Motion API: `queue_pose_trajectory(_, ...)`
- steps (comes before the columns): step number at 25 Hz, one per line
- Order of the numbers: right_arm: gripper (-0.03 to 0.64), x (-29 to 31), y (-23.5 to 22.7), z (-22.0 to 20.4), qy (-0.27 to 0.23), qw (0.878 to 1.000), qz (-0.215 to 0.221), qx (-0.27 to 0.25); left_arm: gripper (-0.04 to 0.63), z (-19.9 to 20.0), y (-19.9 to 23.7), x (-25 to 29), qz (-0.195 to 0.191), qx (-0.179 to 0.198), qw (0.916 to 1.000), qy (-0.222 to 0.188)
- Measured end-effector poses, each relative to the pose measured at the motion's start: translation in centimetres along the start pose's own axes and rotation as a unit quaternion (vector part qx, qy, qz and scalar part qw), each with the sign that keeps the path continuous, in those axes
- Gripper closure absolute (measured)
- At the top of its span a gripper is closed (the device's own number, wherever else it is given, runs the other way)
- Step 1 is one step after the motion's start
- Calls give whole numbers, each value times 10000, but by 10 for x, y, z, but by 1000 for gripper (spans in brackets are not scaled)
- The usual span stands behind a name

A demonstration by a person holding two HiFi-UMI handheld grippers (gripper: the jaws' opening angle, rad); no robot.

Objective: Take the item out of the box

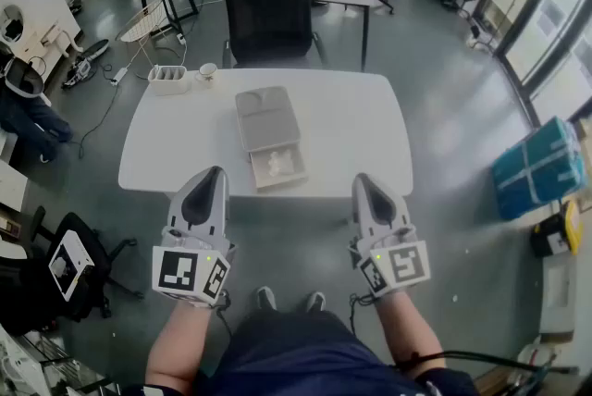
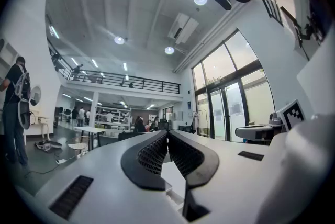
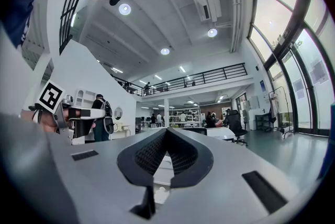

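A flat grey box [image 1: 266, 117] lies in the middle of the white table [image 1: 351, 126]. Its drawer [image 1: 278, 168] is pulled out toward me, and a crumpled white item [image 1: 277, 163] rests inside it. My left gripper [image 1: 217, 170] hovers at the table's near edge, left of the drawer, jaws shut and empty. My right gripper [image 1: 361, 179] hangs at the near edge to the drawer's right, also shut and empty. In the left gripper view the jaws [image 2: 167, 133] meet at their tips. In the right gripper view the jaws [image 3: 166, 130] likewise touch with nothing between them.
A white basket [image 1: 168, 80] and a cup [image 1: 207, 70] stand at the table's far left corner. A black office chair [image 1: 270, 15] sits behind the table. Another chair [image 1: 74, 265] is on the floor at my left, a blue box [image 1: 541, 167] at the right.
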State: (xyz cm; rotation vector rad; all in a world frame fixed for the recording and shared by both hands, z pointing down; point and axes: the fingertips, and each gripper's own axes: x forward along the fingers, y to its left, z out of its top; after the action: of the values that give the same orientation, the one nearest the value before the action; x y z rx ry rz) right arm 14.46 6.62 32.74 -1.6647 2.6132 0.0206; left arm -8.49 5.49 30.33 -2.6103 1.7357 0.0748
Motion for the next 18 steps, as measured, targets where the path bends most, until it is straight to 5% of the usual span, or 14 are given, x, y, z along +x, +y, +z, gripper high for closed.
queue_pose_trajectory(18, 609, 23, 21, 6, -97, 9999, -121, -14, 560, -2, 34, 2, -133, 8, 9999, -57)
